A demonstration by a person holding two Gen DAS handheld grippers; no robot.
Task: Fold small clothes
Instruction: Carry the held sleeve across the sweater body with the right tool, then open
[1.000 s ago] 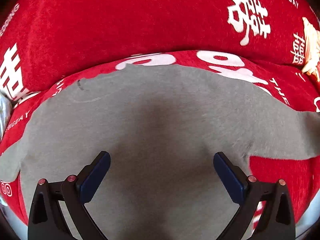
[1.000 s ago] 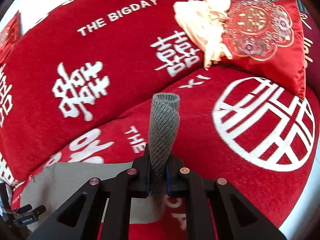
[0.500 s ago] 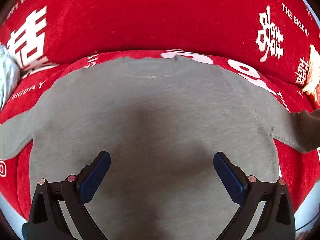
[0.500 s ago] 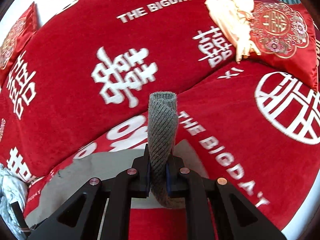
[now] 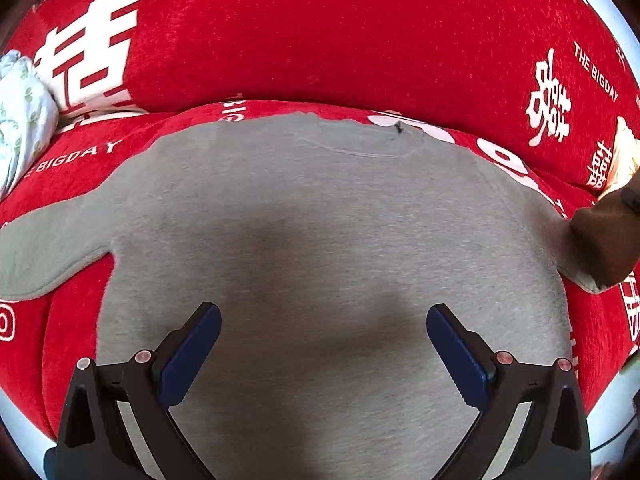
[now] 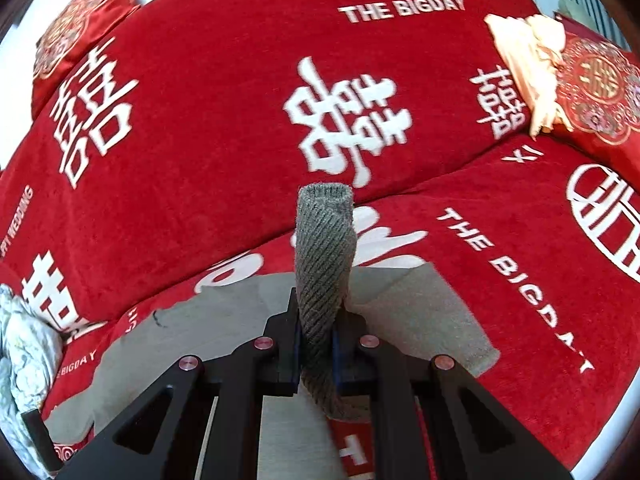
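A grey sweatshirt (image 5: 320,220) lies flat, neckline away from me, on the red sofa seat. My left gripper (image 5: 323,316) hovers open over the lower body of the shirt, nothing between its blue pads. The shirt's left sleeve (image 5: 44,256) lies spread out flat. Its right sleeve (image 5: 596,240) is lifted at the right edge of the left wrist view. My right gripper (image 6: 318,320) is shut on that sleeve's ribbed cuff (image 6: 324,240), which sticks up past the fingers; the shirt's body (image 6: 240,320) lies below.
The red sofa back (image 5: 320,32) with white lettering rises right behind the shirt. A white patterned cloth (image 5: 20,120) lies at the seat's left end. An embroidered red pillow (image 6: 600,92) and a cream cloth (image 6: 524,52) sit at the far right.
Both grippers have moved left along the sofa. The right one carried the cuff in over the shirt. In the left wrist view the whole shirt now shows, both sleeves included.
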